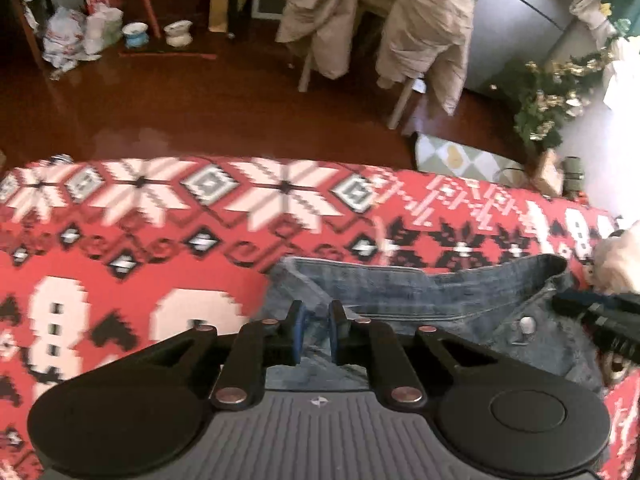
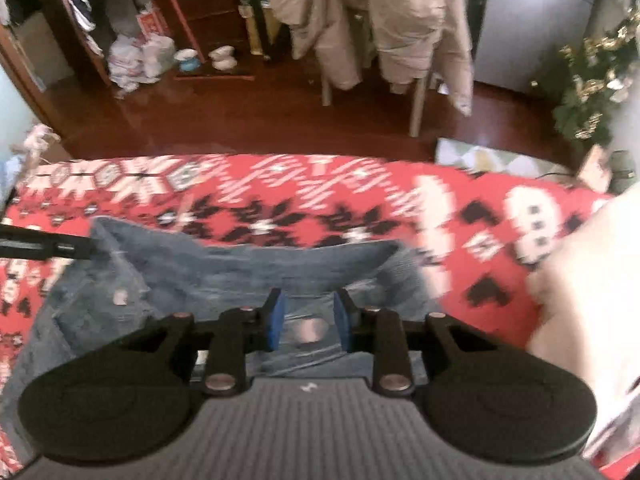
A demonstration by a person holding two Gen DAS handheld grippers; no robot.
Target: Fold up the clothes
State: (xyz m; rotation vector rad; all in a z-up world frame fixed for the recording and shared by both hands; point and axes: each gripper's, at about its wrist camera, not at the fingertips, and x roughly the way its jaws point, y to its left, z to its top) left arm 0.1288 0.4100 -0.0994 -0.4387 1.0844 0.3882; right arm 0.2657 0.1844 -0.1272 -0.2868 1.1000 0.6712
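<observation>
A pair of blue jeans [image 1: 420,292] lies waist-up on a red patterned blanket [image 1: 120,240]; it also shows in the right wrist view [image 2: 224,272]. My left gripper [image 1: 317,312] sits over the jeans' left waist edge, jaws narrowly apart with denim between them. My right gripper [image 2: 308,308] is over the jeans' right waist, jaws wider apart, denim and a pale label under the gap. The right gripper also shows at the left wrist view's right edge [image 1: 600,320], and the left gripper's finger shows at the right wrist view's left edge [image 2: 44,246].
Beyond the blanket's far edge is a dark red floor [image 1: 200,100]. A chair draped with beige clothes [image 1: 400,20], a grey cabinet [image 1: 516,32], a small decorated tree [image 1: 552,100] and shelves with bags and bowls [image 1: 100,28] stand behind. A pale cloth bundle [image 2: 592,280] lies right.
</observation>
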